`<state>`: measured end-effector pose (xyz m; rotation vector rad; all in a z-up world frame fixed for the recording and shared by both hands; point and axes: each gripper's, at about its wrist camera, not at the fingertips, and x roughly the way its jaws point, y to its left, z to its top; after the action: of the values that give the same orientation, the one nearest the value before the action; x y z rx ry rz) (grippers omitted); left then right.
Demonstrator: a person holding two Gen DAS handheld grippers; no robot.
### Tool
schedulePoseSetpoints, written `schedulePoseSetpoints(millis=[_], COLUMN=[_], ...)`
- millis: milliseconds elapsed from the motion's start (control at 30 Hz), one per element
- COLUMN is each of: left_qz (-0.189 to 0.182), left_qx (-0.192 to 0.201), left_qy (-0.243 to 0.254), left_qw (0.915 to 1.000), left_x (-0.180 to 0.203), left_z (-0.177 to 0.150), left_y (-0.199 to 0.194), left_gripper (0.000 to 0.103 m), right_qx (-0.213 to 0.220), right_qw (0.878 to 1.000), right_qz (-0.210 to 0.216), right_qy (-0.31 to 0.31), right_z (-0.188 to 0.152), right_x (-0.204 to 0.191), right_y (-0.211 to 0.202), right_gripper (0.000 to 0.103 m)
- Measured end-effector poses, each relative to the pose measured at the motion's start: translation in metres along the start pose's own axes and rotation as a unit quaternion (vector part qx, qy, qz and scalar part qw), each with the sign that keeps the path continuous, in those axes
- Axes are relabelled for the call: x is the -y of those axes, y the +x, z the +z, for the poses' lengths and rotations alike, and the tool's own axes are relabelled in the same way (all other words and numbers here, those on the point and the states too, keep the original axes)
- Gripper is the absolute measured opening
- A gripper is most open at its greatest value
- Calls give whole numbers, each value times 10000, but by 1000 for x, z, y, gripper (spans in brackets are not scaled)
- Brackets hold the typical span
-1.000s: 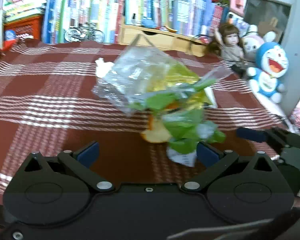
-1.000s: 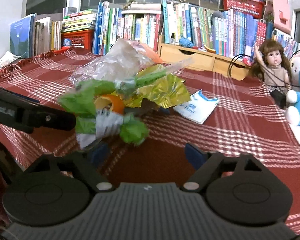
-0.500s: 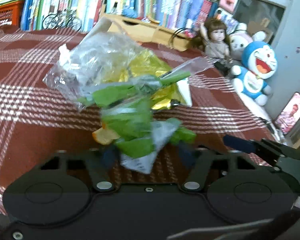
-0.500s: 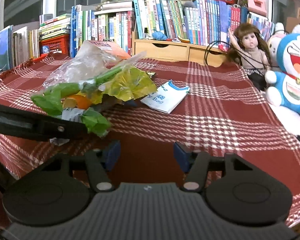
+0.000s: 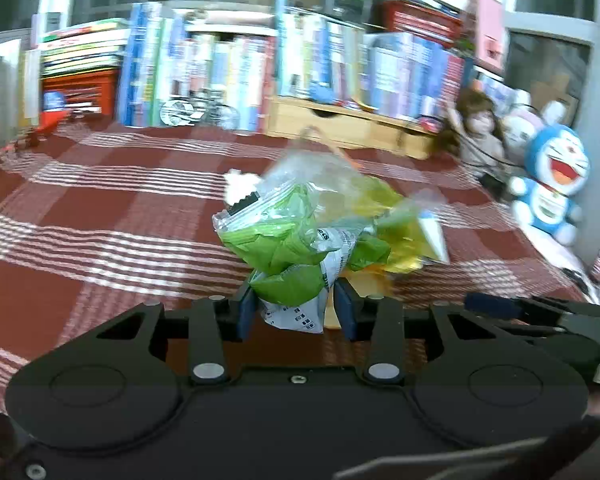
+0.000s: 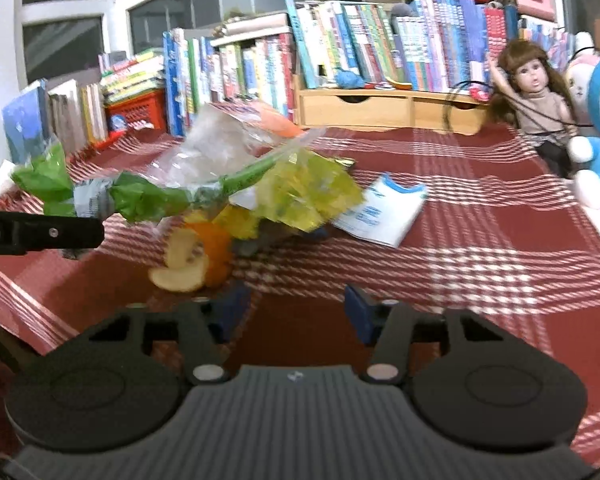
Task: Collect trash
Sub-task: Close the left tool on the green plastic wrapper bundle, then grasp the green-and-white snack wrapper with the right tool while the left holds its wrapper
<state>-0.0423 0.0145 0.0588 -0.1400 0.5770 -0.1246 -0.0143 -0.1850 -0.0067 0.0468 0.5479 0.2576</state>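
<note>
The table (image 5: 100, 208) has a red and white checked cloth. Books (image 6: 340, 40) line its back edge, with a doll (image 6: 536, 92) on the right. A clear bag (image 5: 320, 184) of trash lies in the middle. The left tool (image 5: 296, 308) is clenched on a green wrapper (image 5: 288, 248) at the pile's near end. The right tool (image 6: 292, 312) is released, its fingers apart near an orange peel (image 6: 204, 256). A small white packet (image 6: 380, 212) lies beside the pile.
</note>
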Motion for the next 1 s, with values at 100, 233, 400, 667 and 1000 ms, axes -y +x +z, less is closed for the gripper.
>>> schedulePoseSetpoints(millis=[100,233,400,667,1000], left_qz=[182,262,412,567,562], left_qx=[-35,-62,-28,-107,-109], left_qy=[-135,-249,-320,-349,-432], left_qw=[9997,9993,9986,9977,9974], left_x=[-14,-23,-33,-40,-44], left_z=[2,2,2,-2,-4], left_y=[3,9,13,22,28], left_gripper=[39,38,38,38,39], right_qx=[114,334,411,759,287], right_qw=[9998,9987,9971,9901,9819], right_qz=[130,206,69,-222,536], right_qy=[-81,-331,-640,-1161,-1796], right_z=[7,19,24,37,45], right_x=[-10,-22,-32,-32,-81], right_y=[1,-1,3,-4,39], right_gripper=[41,42,59,77,64])
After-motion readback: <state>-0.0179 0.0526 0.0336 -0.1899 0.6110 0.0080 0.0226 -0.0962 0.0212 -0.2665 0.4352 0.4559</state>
